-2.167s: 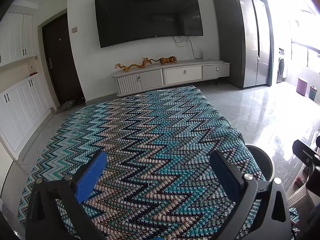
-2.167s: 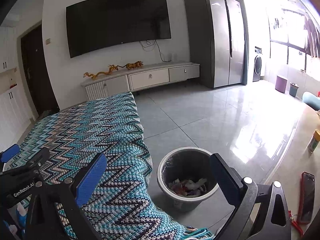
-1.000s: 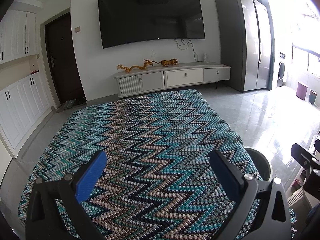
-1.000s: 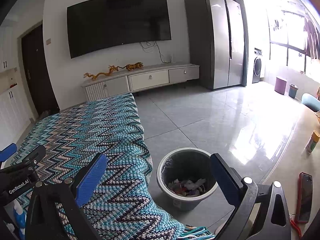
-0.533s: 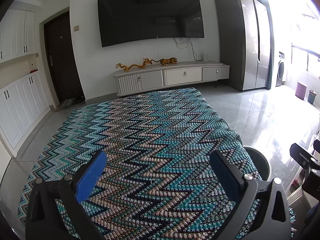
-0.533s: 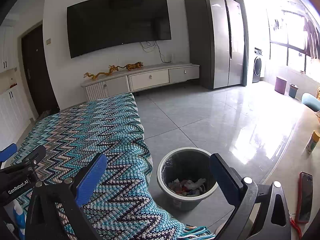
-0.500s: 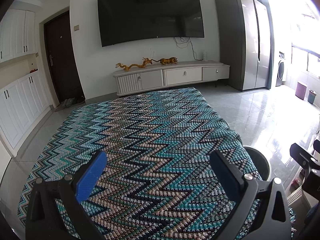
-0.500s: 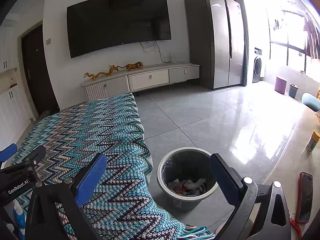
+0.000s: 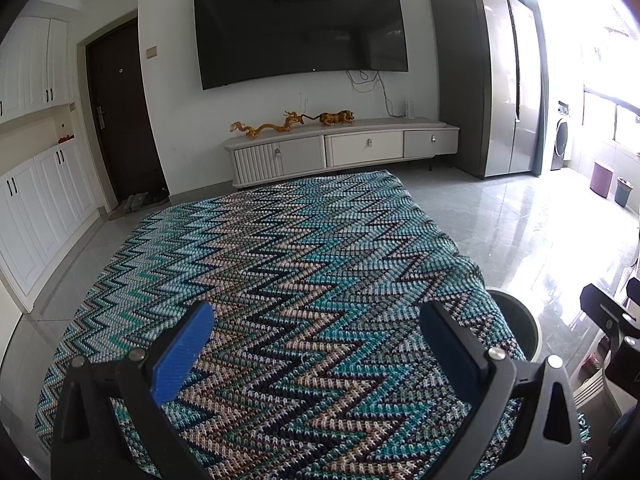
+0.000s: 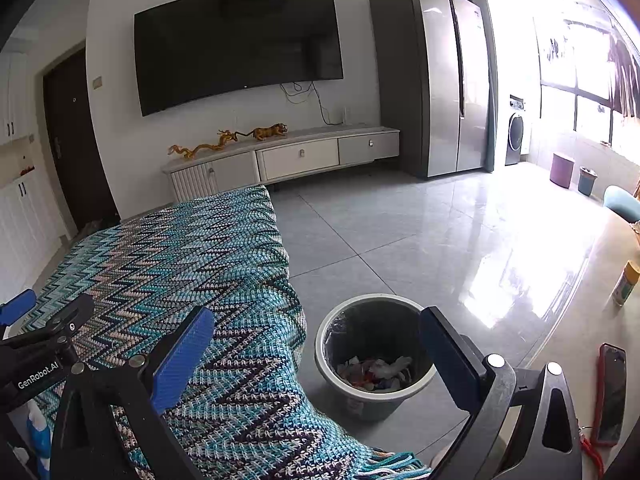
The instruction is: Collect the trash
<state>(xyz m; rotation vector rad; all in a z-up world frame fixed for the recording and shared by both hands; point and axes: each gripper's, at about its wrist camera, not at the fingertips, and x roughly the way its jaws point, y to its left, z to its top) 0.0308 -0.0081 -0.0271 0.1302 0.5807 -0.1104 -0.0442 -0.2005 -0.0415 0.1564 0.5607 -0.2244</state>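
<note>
Beside the blanket-covered table [image 9: 304, 264], the bin [image 10: 374, 354] already holds scraps, while the left tool [image 9: 316, 344] and right tool [image 10: 316, 344] both gape wide and empty, so an aimless reach could snag the knitted cloth.

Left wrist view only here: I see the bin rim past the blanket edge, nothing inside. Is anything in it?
Observer: Yes. In the right wrist view the bin holds a small heap of crumpled trash at the bottom.
Operator: Right gripper carrying anything?
Observer: No. The right gripper is open and empty, above the blanket edge and the bin.
Operator: Anything right of the bin?
Observer: A phone lies on a pale surface by the frame's right edge.
</note>
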